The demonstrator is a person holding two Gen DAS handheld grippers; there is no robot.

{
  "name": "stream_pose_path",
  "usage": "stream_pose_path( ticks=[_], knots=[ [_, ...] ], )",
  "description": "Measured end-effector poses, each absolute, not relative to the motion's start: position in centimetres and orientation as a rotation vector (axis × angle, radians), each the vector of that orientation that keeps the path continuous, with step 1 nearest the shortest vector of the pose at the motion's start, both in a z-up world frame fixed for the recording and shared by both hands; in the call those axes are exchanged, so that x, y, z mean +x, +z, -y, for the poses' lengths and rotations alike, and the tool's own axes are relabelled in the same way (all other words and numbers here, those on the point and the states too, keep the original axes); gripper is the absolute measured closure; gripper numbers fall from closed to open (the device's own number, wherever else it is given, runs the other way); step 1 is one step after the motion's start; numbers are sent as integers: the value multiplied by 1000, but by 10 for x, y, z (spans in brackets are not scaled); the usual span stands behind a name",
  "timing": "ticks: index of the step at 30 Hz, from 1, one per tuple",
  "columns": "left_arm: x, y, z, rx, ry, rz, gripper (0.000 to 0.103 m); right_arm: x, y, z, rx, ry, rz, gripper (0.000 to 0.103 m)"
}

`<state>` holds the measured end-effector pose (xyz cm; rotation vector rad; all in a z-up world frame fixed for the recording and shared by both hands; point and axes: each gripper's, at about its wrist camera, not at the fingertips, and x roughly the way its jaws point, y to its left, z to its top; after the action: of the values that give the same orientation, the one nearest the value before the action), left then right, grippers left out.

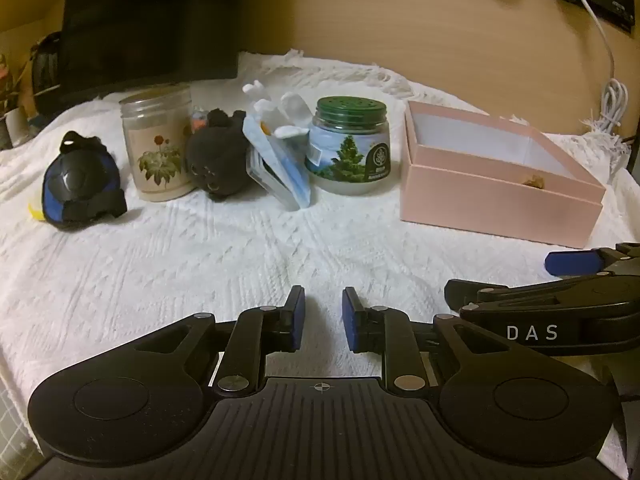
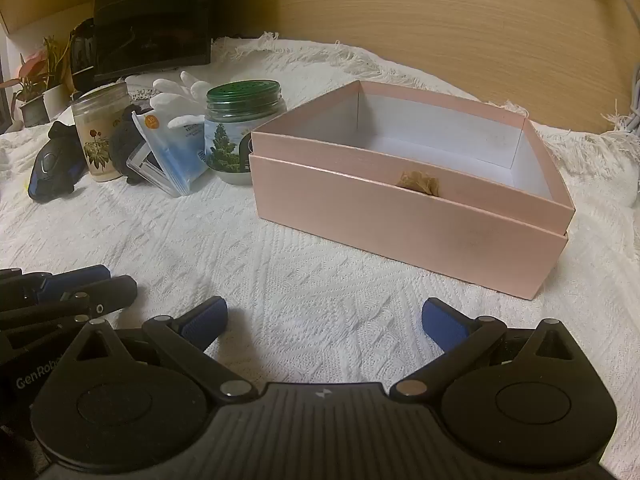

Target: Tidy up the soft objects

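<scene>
A black plush toy [image 1: 218, 158] lies between a floral jar [image 1: 160, 144] and a pack of white gloves [image 1: 278, 148]. A blue and black soft toy [image 1: 82, 184] lies at the far left. A pink open box [image 1: 500, 196] stands at the right, with a small tan soft thing [image 2: 420, 182] inside it. My left gripper [image 1: 323, 316] is low over the white cloth, its jaws slightly apart and empty. My right gripper [image 2: 324, 320] is wide open and empty in front of the pink box [image 2: 400, 216].
A green-lidded jar [image 1: 348, 148] stands beside the gloves. A black monitor [image 1: 148, 24] stands at the back left, with potted plants [image 2: 36, 84] further left. A white cable [image 1: 612, 100] hangs at the right. A wooden wall runs behind. A white knitted cloth [image 1: 200, 264] covers the surface.
</scene>
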<state>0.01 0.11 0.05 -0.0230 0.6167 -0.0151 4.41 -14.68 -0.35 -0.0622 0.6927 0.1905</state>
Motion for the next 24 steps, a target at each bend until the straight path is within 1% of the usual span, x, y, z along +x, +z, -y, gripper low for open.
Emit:
stream_pose_path(
  ticks=[24],
  knots=[
    [1, 1, 0, -15, -12, -615, 79, 44, -4, 147, -63, 190, -693, 0]
  ],
)
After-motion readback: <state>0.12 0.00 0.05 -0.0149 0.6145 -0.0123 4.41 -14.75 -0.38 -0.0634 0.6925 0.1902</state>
